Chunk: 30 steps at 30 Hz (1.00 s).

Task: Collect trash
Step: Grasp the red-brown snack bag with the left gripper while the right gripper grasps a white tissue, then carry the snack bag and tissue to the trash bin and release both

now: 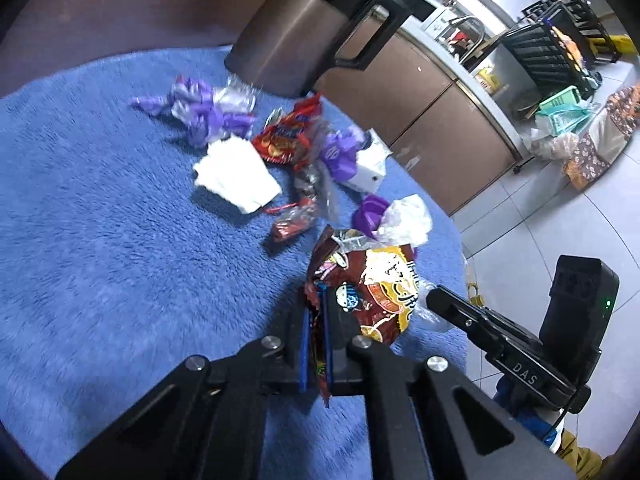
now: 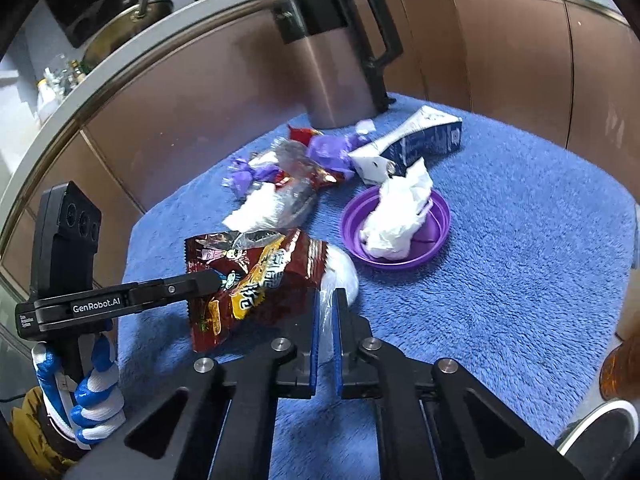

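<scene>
Left wrist view shows the left gripper with its jaws pinched tight on one edge of a dark red snack wrapper, held just above the blue fleece cover of the counter, near its edge on the floor side. From the right wrist camera the right gripper has its jaws nearly together on a clear plastic bag that lies right against the same wrapper; whether the film is firmly caught is hard to say.

To do this step well, I would say both hands need to keep the bag mouth spread and feed the wrapper in without crushing it, since foil like that springs back and slips.

More trash waits further in: purple candy wrappers, a white tissue, an orange-red snack packet, a flattened milk carton, and a purple lid with crumpled white plastic in it. A steel kettle stands at the far edge, behind the pile, and could be bumped on a long reach.
</scene>
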Each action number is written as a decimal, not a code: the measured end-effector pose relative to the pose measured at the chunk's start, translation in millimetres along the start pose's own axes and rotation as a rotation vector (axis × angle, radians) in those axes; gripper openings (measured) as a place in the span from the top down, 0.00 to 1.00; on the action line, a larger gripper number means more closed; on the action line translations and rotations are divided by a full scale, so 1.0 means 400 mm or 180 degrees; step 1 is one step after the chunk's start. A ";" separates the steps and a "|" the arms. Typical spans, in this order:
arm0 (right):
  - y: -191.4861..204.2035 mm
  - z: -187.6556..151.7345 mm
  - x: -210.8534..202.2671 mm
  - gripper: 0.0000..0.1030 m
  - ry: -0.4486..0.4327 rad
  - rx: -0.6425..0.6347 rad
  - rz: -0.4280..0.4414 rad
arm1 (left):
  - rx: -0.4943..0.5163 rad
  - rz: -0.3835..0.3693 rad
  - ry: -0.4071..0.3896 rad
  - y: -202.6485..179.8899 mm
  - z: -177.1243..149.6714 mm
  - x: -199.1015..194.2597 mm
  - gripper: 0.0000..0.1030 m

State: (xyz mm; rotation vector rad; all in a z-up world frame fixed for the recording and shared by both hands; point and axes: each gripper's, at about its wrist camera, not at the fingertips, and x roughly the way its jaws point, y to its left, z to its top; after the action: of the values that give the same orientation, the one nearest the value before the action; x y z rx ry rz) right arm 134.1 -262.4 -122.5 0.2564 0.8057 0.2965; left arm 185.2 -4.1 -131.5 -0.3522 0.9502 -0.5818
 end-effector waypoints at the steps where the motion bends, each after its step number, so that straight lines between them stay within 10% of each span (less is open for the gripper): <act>1: 0.008 -0.002 -0.014 0.96 -0.0030 -0.0025 0.0009 | 0.0020 0.0012 -0.0041 -0.009 -0.004 -0.016 0.95; 18: 0.059 -0.050 -0.302 0.97 -0.0674 -0.0127 0.0014 | 0.0401 0.0144 -0.0809 -0.174 -0.055 -0.326 0.96; 30: -0.190 -0.201 -0.564 0.97 -0.1054 0.0517 -0.0891 | 0.1060 -0.0140 -0.0449 -0.477 -0.080 -0.191 0.96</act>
State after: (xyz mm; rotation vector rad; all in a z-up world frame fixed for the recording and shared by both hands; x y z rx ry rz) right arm -60.7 -404.1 -51.2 0.3307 0.5287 -0.0757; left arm 65.3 -110.1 1.1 -0.1137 0.6966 -0.7332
